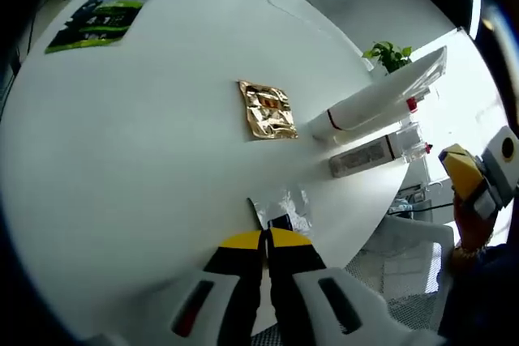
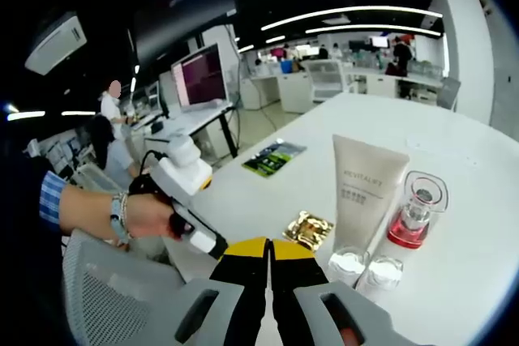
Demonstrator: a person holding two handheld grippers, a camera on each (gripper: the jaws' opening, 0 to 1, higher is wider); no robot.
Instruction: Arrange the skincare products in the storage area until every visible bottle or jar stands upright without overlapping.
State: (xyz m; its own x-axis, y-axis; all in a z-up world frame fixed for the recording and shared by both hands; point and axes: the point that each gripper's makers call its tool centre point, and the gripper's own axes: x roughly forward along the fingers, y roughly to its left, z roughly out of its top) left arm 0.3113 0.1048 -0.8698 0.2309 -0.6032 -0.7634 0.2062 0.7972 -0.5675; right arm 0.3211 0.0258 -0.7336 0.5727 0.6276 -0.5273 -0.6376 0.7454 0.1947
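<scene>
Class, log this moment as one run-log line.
left hand-held gripper: shut, empty | right hand-held gripper: shut, empty | cream tube, clear bottle: lying on white table | gold sachet: flat

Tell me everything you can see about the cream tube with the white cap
The cream tube is beige and matte, plastic by its look, with small grey lettering across its middle. It stands upright on its white cap on the white table, crimped end up. A clear bottle with a red base stands close beside it, and a gold sachet lies flat nearby.
</scene>
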